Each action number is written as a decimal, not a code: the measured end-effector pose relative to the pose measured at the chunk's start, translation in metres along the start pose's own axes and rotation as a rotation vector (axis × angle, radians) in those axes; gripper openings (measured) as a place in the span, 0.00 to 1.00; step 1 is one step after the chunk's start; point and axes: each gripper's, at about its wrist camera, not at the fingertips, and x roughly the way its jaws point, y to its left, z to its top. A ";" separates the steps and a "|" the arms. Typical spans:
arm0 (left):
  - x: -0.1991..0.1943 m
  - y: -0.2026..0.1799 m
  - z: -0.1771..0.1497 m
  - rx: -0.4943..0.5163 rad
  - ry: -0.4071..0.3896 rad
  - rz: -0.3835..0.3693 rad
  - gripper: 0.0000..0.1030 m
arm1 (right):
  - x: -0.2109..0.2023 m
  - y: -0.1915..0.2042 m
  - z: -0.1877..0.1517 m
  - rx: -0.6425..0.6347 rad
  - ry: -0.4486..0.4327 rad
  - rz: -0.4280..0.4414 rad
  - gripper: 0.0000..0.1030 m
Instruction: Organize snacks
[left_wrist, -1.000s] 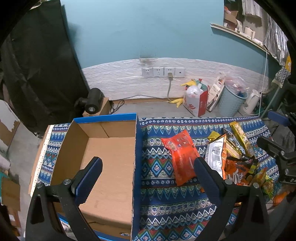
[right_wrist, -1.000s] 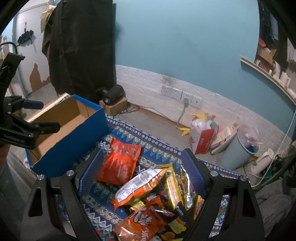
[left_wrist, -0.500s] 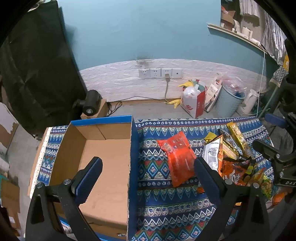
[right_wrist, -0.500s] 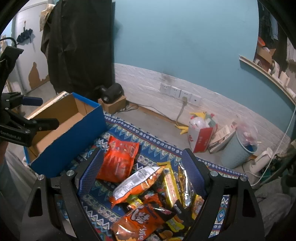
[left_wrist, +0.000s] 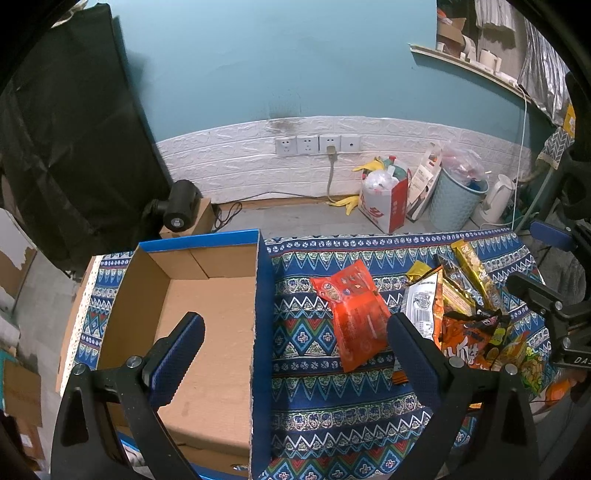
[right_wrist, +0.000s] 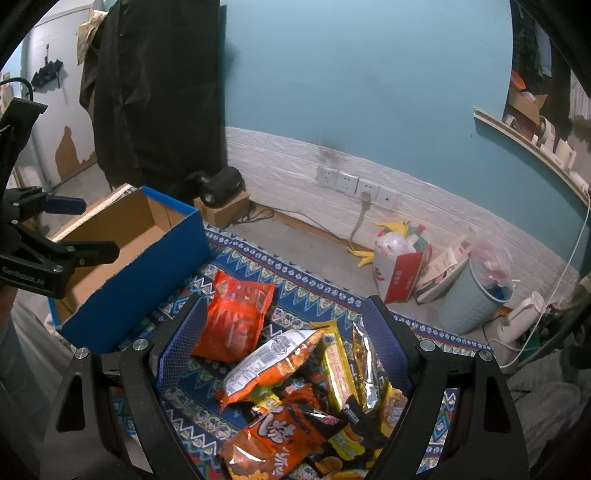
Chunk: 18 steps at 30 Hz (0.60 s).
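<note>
Beyond my tongs, past the far edge of the patterned cloth (left_wrist: 314, 391), I see a red-and-white bag (left_wrist: 384, 205), a pale blue bin (left_wrist: 454, 203) and a white kettle (left_wrist: 496, 197) along the wall. A cardboard box (left_wrist: 207, 332) with blue outer walls sits under my left tongs (left_wrist: 291, 341), its right wall rising between the box floor and the snacks. The pile of snack packets (right_wrist: 317, 398) overlaps so much that I cannot separate the lower ones, and the bottom edge cuts some off. My left tongs are spread wide and hold nothing; the orange-red packet (left_wrist: 354, 314) lies flat just inside the right finger. My right tongs (right_wrist: 284, 343) also gape wide with nothing in them, hovering over the pile, that same packet (right_wrist: 236, 317) beside the left finger.
</note>
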 end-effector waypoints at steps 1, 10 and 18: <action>0.000 0.000 0.000 0.001 0.000 -0.001 0.97 | 0.000 0.000 0.000 0.000 0.000 0.001 0.82; 0.001 -0.004 -0.001 0.009 0.003 -0.001 0.97 | -0.002 -0.004 0.000 0.002 0.003 -0.001 0.82; 0.002 -0.003 -0.001 0.009 0.004 -0.001 0.97 | -0.003 -0.005 -0.001 0.002 0.008 -0.002 0.82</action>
